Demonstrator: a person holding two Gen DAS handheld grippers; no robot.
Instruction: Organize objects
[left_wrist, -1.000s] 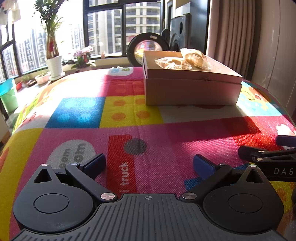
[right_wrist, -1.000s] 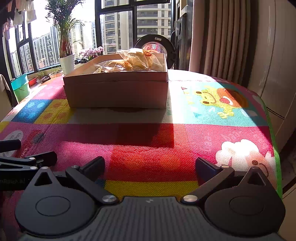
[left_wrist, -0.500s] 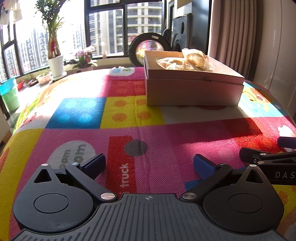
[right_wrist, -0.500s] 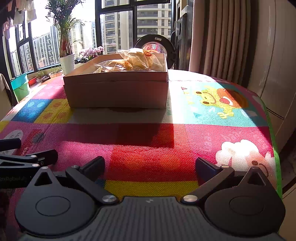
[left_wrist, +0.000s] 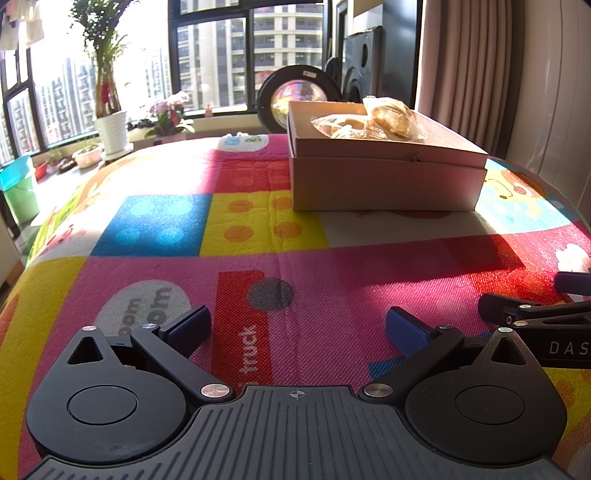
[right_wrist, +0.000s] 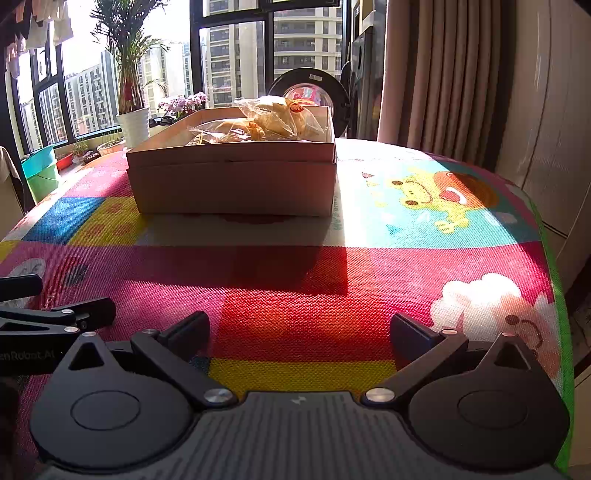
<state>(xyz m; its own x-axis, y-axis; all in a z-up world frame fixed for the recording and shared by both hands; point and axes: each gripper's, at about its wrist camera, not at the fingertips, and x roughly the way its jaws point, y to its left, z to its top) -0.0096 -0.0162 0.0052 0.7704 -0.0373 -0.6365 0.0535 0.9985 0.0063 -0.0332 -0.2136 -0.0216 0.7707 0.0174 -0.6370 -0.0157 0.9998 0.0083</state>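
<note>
A shallow brown cardboard box stands on the far part of a colourful play mat. Several clear bags of bread lie inside it, heaped above the rim. My left gripper is open low over the mat's near edge, nothing between its blue-padded fingers. My right gripper is open too, empty, side by side with the left one. Each gripper shows at the edge of the other's view: right gripper, left gripper. The box is well ahead of both.
The play mat covers the table; its right edge drops off by a curtain. Behind the box stand a round black-rimmed object, a speaker, a potted plant and flowers on the sill.
Both grippers have stayed almost still and open. The left view has shifted very slightly, so the box sits a touch further right in it.
</note>
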